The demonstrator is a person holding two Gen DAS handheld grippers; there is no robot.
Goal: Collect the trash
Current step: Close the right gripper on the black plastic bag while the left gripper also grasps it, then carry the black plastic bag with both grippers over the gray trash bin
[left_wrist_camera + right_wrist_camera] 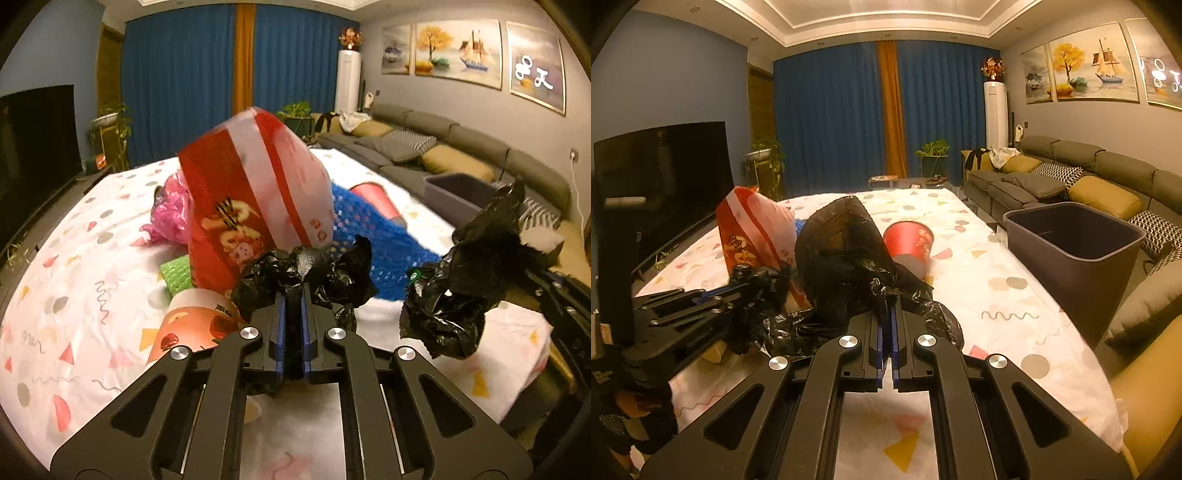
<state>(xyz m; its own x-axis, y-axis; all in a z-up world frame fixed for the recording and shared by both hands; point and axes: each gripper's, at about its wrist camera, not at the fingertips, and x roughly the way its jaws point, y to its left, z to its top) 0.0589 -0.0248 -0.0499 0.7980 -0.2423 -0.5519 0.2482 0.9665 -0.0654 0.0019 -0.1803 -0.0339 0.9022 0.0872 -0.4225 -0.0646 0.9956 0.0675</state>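
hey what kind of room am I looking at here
Most likely a home living room: a long grey sofa with cushions runs along one wall, a large television stands opposite, and framed paintings hang above the sofa.

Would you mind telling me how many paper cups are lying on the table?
2: a red cup on its side at mid-table near the bin, and a fruit-printed cup by the left fingers. Others may hide behind the bags.

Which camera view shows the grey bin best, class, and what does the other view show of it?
The right wrist view: the grey bin stands whole beside the table, its open mouth and front wall plain. The left wrist view shows only part of its rim, partly behind the black bag.
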